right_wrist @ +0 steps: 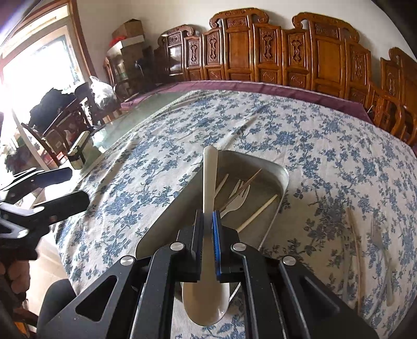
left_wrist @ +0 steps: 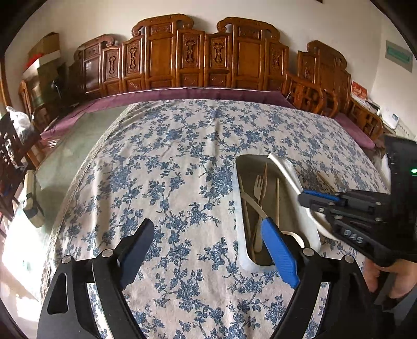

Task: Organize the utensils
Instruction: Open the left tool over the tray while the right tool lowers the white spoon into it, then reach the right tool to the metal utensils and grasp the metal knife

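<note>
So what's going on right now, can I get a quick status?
Left gripper open, empty. Right gripper shut on white spoon above metal tray. Fork, chopsticks in tray. Nothing blocking.

Carved wooden chairs [left_wrist: 203,54] along white wall [left_wrist: 91,20]

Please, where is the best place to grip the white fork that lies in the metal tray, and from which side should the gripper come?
Probably grip the fork at its handle, coming from above with pads across its narrow width. It lies flat in the tray among chopsticks, tines toward the far wall, so the tines offer poor hold.
</note>
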`<state>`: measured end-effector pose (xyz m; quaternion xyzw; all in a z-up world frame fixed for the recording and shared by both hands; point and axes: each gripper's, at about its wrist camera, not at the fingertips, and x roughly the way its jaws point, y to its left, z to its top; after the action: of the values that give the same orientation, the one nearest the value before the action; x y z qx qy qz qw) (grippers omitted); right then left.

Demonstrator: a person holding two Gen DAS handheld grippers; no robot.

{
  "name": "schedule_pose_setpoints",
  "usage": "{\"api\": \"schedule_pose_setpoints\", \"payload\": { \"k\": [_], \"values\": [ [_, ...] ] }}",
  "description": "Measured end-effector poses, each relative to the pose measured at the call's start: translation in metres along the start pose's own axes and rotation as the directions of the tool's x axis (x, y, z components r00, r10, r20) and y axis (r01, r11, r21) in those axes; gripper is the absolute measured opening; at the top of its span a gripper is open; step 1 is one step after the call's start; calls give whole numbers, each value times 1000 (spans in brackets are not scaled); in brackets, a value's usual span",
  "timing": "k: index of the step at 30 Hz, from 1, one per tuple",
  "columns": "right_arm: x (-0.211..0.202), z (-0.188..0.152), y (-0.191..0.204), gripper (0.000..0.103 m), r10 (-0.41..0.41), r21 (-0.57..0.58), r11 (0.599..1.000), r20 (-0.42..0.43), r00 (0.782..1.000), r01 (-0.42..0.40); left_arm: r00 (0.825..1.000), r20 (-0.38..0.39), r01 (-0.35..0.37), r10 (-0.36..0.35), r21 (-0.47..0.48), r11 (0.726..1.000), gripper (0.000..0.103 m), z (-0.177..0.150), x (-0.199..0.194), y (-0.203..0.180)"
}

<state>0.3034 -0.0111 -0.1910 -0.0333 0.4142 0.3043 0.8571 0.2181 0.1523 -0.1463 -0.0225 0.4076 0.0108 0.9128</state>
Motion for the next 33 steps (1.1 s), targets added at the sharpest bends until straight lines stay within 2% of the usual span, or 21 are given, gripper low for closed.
{"api": "schedule_pose_setpoints", "payload": {
  "k": [7,15,18,24,27,28,33],
  "values": [
    [19,7,-8,9,-14,37,999,-13,1000,15,1000,-3,6,-6,1,1000,82,-1,0,0],
    [22,13,-14,9,15,48,999,-3,1000,-15,1000,-11,3,-2,17,1000,82,-4,2,-7],
    [18,13,-16,14,30,53,998,3,1000,-30,1000,-13,5,-4,22,1000,82,-6,2,-11],
    [-18,3,-29,15,26,0,1000,42,999,-26,1000,-13,21,-21,38,999,82,-6,-1,-25],
    [-42,-9,-46,24,12,-20,1000,48,999,-11,999,-20,38,-37,51,998,82,-5,1,-36],
    [-49,-13,-53,28,0,-22,1000,52,999,1,999,-23,45,-44,59,997,82,-5,2,-42],
    [-87,-38,-110,29,-119,-15,993,62,991,120,996,-32,81,-78,89,993,82,-1,8,-74]
  ]
}}
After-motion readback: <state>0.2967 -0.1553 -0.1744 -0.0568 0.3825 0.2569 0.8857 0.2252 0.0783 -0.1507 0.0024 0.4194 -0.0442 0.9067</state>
